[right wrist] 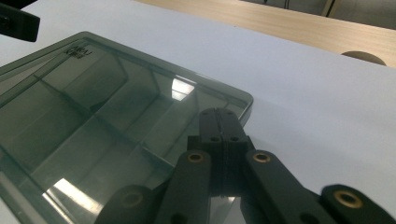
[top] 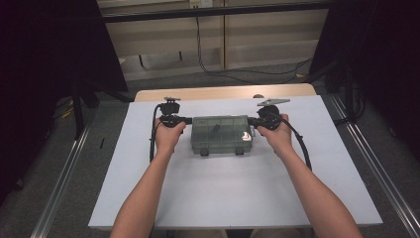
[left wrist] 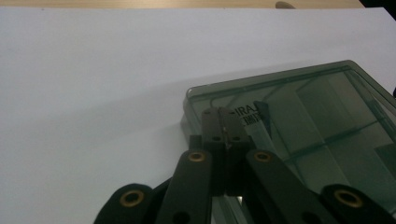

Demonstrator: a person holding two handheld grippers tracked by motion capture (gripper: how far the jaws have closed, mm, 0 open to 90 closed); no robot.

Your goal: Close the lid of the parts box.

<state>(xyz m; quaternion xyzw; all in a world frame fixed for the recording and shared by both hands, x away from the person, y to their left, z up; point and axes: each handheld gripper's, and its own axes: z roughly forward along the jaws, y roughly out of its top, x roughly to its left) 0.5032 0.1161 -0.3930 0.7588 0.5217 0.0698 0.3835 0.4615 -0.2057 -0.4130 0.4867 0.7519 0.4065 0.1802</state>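
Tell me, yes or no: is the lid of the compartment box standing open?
No, in the high view the smoky clear lid lies flat and closed on the compartment box, with both front latches down.

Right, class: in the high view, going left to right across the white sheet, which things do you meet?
Left gripper → clear compartment box → right gripper, all on the white sheet.
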